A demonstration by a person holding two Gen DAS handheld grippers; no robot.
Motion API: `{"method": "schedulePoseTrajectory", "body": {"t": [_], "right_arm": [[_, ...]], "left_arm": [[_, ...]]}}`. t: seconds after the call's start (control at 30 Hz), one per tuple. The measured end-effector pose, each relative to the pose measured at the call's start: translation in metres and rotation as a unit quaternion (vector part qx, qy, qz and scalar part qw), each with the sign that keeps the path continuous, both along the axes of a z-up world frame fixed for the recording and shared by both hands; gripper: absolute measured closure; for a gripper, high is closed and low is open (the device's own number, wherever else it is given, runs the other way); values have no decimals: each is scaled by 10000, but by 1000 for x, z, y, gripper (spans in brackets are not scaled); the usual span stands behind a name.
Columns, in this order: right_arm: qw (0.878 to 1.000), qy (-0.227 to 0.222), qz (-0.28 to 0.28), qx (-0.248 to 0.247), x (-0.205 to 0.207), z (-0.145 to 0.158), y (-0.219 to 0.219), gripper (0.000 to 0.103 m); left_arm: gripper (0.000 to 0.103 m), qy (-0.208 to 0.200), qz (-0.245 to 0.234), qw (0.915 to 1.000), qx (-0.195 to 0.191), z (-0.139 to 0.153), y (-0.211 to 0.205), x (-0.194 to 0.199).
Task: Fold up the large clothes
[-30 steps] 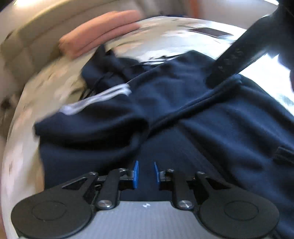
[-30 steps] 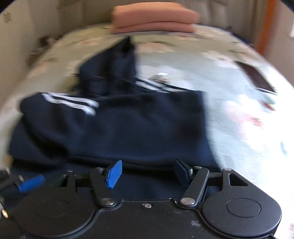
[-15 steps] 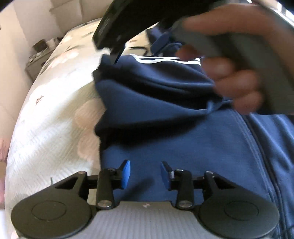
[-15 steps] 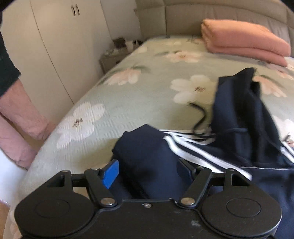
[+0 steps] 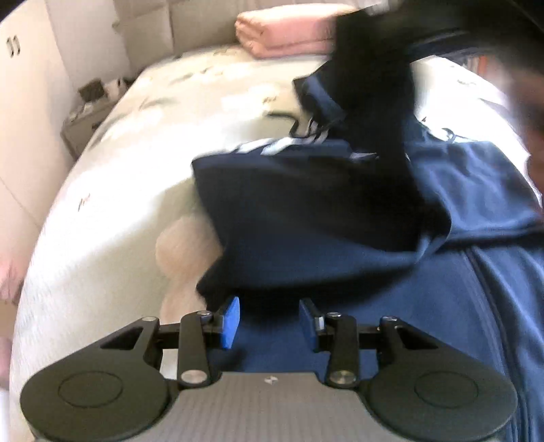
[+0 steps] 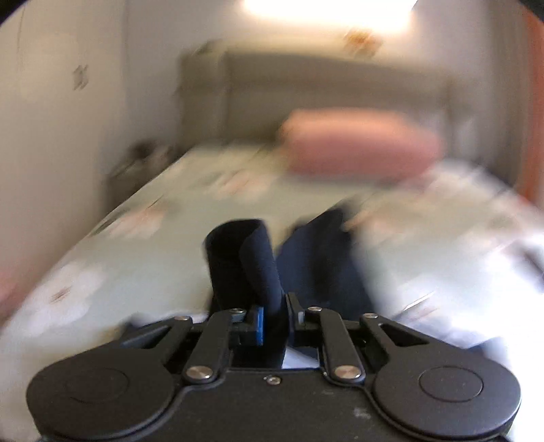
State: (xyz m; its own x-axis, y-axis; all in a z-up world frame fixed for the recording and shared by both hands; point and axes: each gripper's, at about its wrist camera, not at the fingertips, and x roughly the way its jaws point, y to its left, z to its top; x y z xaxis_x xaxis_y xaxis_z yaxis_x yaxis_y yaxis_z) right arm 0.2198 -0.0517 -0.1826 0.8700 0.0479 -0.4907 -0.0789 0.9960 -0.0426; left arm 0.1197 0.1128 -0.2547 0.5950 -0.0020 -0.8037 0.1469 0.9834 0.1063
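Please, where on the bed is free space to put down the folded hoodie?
The bedspread is bare left of the navy hoodie, from the near edge up toward the pink folded blanket. Crowded: the right side, where the hoodie spreads and the right tongs pinch its fabric.

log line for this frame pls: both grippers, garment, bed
left hand-held gripper: open, over navy hoodie | right hand-held gripper: closing on hoodie cuff, fabric between pads | pink blanket: folded at bed head | floral bedspread

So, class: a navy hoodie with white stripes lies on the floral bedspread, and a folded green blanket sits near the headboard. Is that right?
One detail is wrong: the folded blanket near the headboard is pink, not green, as the left wrist view shows. The navy hoodie with white stripes does lie on the floral bedspread.
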Motion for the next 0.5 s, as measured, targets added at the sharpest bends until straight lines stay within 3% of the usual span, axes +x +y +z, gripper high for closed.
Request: {"method": "schedulePoseTrajectory", "body": {"t": [0.07, 0.1, 0.17, 0.2, 0.23, 0.27, 0.3, 0.33, 0.37, 0.4, 0.5], "right_arm": [[9966, -322, -685, -313, -16, 15, -45, 88], [9935, -274, -1073, -275, -22, 17, -70, 87], [9854, 69, -1703, -28, -34, 5, -119, 75], [9812, 409, -1883, 110, -36, -12, -141, 48], [9757, 991, -1944, 225, -34, -38, -163, 37], [9631, 1772, -2007, 264, -29, -68, -182, 52], [9441, 2374, -2264, 330, -29, -91, -198, 77], [9316, 2587, -2454, 699, -37, -101, -215, 77], [9333, 2368, -2453, 1127, -49, -97, -225, 76], [9386, 2158, -2423, 1171, -56, -87, -225, 73], [9650, 1631, -2010, 421, -55, -60, -199, 73]], "left_arm": [[62, -96, -97, 9999, -64, 2, -7, 6], [61, -124, -150, 9998, -103, 3, -11, 9], [61, -157, -268, 9994, -144, 2, -20, 15], [61, -165, -316, 9993, -150, 0, -25, 19], [61, -157, -343, 9992, -132, -2, -29, 21], [61, -129, -345, 9993, -55, -5, -33, 25], [61, -130, -327, 9994, 32, -5, -36, 29], [61, -185, -313, 9993, 60, -2, -38, 31], [61, -259, -319, 9992, 10, 2, -38, 33], [61, -310, -331, 9989, -74, 7, -37, 36], [61, -381, -419, 9980, -290, 13, -41, 52]]}}
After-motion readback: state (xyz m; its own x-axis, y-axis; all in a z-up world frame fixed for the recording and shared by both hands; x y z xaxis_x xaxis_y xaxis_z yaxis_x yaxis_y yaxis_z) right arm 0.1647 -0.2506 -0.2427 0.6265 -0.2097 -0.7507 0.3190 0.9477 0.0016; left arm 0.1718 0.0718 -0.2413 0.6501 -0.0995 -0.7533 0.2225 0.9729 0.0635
